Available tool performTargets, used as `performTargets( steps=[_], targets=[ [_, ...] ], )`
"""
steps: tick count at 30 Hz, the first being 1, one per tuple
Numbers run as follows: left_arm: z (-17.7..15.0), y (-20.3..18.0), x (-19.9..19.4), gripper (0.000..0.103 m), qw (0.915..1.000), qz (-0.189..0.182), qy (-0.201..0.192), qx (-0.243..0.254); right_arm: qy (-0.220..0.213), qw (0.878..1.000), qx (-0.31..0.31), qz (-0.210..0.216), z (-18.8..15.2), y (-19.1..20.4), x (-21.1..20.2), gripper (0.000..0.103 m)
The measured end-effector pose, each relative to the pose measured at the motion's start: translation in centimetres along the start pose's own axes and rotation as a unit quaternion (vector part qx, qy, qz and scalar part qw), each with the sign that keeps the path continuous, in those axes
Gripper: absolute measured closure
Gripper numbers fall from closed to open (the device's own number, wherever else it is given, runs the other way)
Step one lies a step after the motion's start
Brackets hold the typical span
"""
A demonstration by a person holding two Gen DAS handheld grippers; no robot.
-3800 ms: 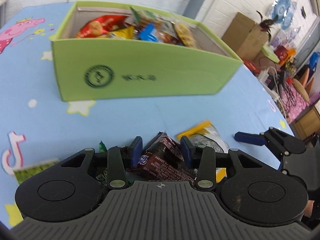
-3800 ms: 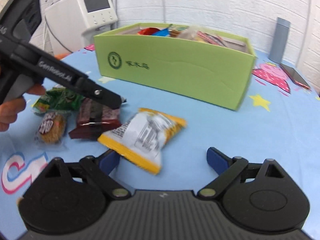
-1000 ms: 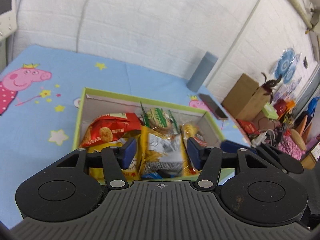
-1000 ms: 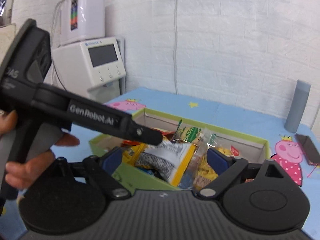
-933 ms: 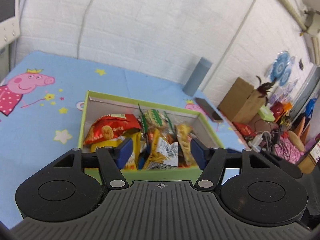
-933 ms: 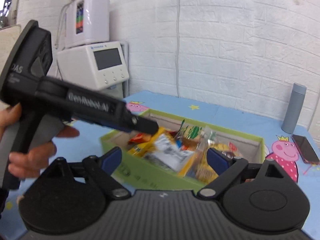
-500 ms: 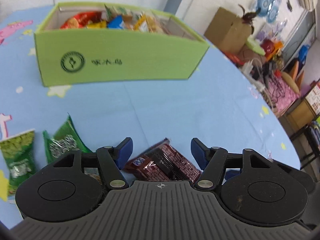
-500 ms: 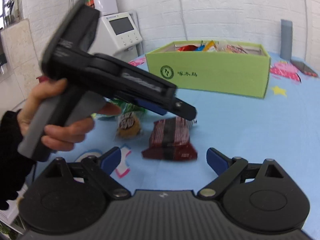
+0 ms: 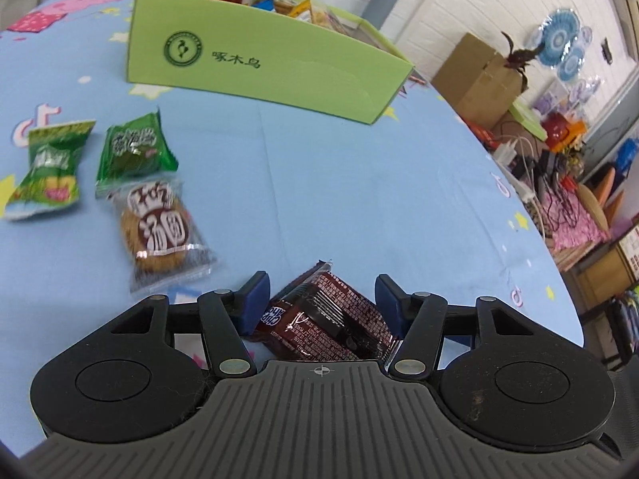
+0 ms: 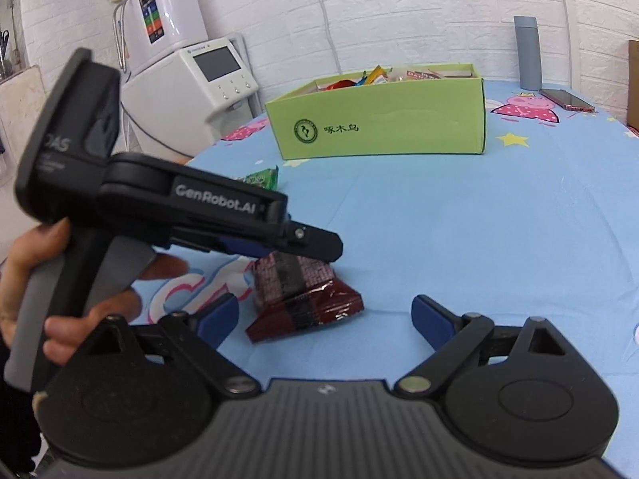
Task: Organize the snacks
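Note:
A dark brown chocolate snack packet (image 9: 327, 319) lies flat on the blue tablecloth. My left gripper (image 9: 321, 297) straddles it, with a blue pad on each side. Its jaws are closing and the pads stand just off the wrapper. In the right wrist view the left gripper (image 10: 319, 245) hangs over the same packet (image 10: 307, 303). My right gripper (image 10: 323, 319) is open beside the packet's near end, jaws closing slightly, gripping nothing. The green box (image 9: 271, 64), full of snacks, stands further back. Two green packets (image 9: 135, 151) and a biscuit packet (image 9: 159, 231) lie to the left.
A hand (image 10: 24, 279) holds the left gripper's handle. A grey bottle (image 10: 527, 52) and a phone (image 10: 567, 99) sit behind the box. White machines (image 10: 199, 80) stand past the table's left edge. A cardboard box (image 9: 475, 76) and clutter lie beyond the right edge.
A second ago both grippers hung over the green box, and a yellow packet dropped from the left one into it. Both have since come back and down to the brown packet on the table.

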State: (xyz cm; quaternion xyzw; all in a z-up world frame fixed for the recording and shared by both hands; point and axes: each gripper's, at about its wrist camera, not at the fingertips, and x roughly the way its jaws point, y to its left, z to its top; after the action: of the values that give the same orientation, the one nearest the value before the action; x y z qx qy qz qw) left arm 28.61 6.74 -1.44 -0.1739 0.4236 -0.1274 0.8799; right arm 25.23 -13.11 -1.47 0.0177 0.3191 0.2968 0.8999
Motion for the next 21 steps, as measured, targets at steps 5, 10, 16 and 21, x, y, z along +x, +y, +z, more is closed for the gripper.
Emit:
performTargets(
  steps=[5, 10, 16, 21],
  targets=[
    [-0.6, 0.0, -0.5, 0.056, 1.0, 0.001, -0.004, -0.005, 0.005, 1.0, 0.007, 0.0, -1.0, 0.1, -0.2, 0.01],
    [-0.6, 0.1, -0.6, 0.056, 1.0, -0.002, -0.003, -0.008, 0.004, 1.0, -0.009, -0.001, -0.8, 1.0, -0.2, 0.01],
    [-0.6, 0.4, -0.8, 0.055, 0.9999, -0.008, -0.004, -0.011, 0.009, 0.999, -0.043, 0.0, 0.3, 2.6, 0.8, 0.01],
    [-0.7, 0.6, -0.9, 0.053, 0.9999, -0.015, -0.004, -0.005, 0.02, 0.999, -0.043, -0.008, 0.2, 2.8, 2.0, 0.01]
  ],
)
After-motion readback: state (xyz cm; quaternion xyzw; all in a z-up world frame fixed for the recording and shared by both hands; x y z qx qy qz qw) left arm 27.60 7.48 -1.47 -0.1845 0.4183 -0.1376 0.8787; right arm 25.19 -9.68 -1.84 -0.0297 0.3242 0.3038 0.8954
